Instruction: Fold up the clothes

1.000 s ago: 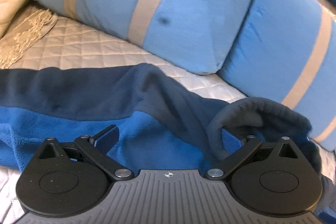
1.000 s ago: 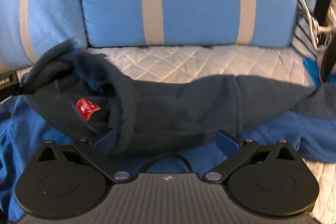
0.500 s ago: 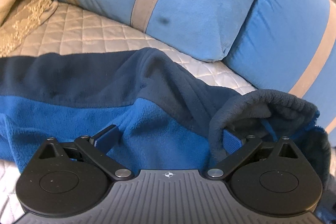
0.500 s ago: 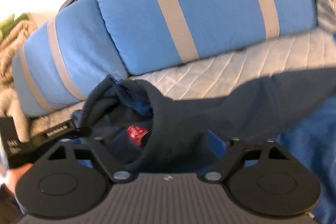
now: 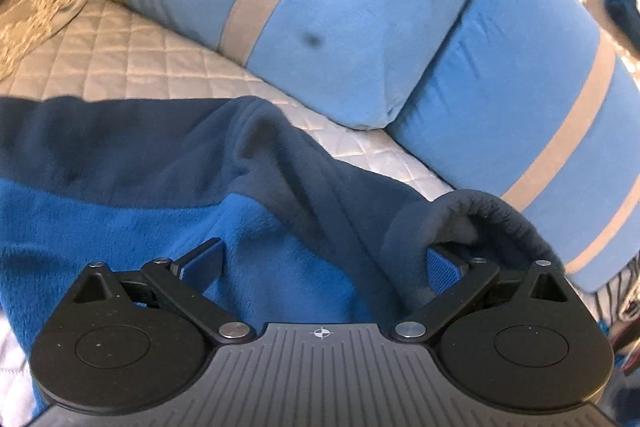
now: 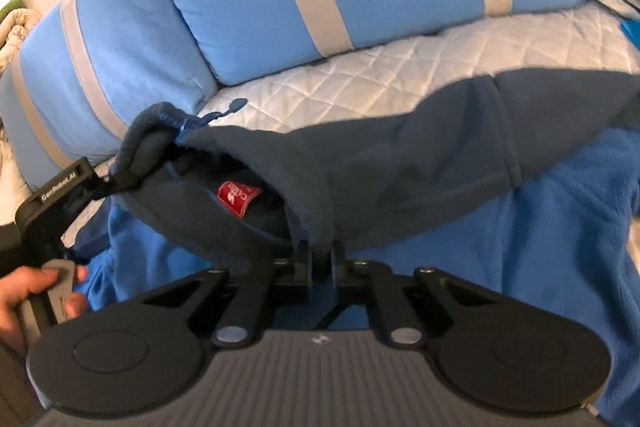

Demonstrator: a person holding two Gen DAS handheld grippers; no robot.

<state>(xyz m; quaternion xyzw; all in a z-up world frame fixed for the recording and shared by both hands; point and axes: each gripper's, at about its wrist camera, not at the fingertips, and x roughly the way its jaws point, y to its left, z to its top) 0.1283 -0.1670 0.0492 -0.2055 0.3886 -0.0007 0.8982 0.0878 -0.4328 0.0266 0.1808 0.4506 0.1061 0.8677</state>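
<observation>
The right gripper (image 6: 320,263) has just snapped its jaws together, and they're pinched tight on a fold of the navy fleece collar (image 6: 304,227) right at its near edge, tilted down at the bed. The left gripper (image 5: 322,263) has its jaws spread wide, with its right finger (image 5: 442,269) tucked under the collar's rolled edge. Off at the near left of the right wrist view, a hand (image 6: 30,291) grips that gripper's handle.

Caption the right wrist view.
Right tool pinching the fleece jacket's navy collar on a quilted bed.
</observation>
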